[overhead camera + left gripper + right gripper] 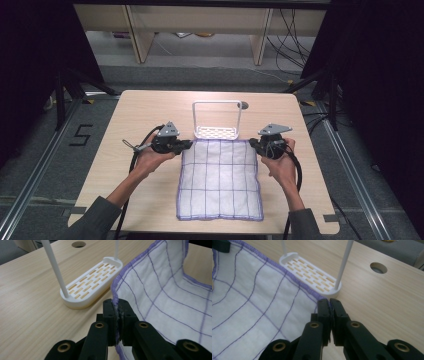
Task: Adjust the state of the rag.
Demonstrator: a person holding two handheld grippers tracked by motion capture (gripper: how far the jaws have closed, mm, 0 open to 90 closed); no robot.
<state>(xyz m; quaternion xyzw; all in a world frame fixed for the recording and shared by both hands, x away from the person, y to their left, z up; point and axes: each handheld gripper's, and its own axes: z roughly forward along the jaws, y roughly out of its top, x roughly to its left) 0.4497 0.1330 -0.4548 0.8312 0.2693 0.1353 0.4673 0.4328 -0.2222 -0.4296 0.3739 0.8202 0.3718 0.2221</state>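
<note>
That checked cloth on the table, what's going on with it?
A person sits at a wooden table with a gripper in each hand. The left gripper and the right gripper are each shut on a far corner of the white cloth with purple lines. That far edge is lifted off the table, while the near part lies flat. Just beyond the cloth stands a white rack with a slotted base and a tall hoop. It is untouched.

One cloth (220,180), one white rack (216,121), two claws: left claw (189,144), right claw (253,144).
</note>
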